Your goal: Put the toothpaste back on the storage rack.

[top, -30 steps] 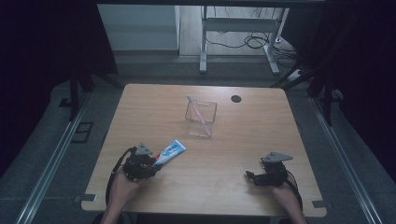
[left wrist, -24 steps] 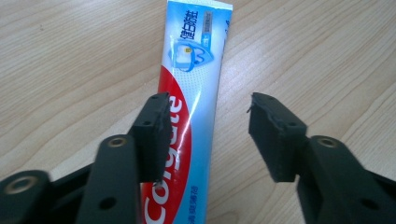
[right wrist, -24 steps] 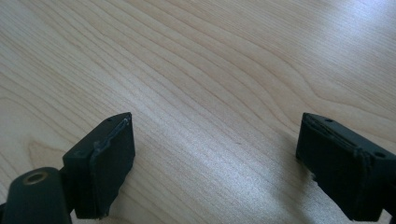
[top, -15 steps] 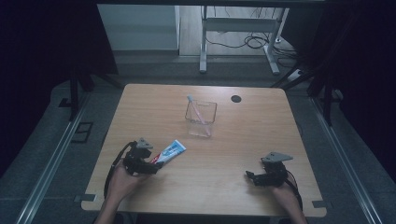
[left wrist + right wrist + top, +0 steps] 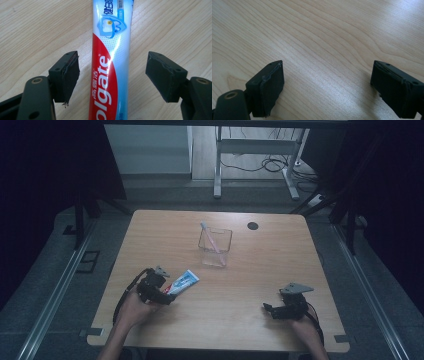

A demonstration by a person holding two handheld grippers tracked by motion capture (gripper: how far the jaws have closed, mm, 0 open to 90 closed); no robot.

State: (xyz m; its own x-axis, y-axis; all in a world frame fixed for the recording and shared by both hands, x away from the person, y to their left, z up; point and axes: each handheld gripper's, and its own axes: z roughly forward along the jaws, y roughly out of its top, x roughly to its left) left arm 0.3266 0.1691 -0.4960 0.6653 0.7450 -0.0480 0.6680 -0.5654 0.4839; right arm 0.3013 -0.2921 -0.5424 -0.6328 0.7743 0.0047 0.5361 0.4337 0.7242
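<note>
Left gripper (image 5: 112,75) jaws just opened, releasing toothpaste tube (image 5: 111,57)

A toothpaste tube (image 5: 182,282) is seen lying flat near the table's (image 5: 260,315) front left corner, its near end between the spread jaws of the left gripper (image 5: 165,296), which have just been opening. The right gripper (image 5: 270,309) is held low near the front right corner. A clear container (image 5: 215,247) with a toothbrush (image 5: 212,238) leaning inside is placed toward the far edge, beside a dark round hole (image 5: 253,226).
</note>
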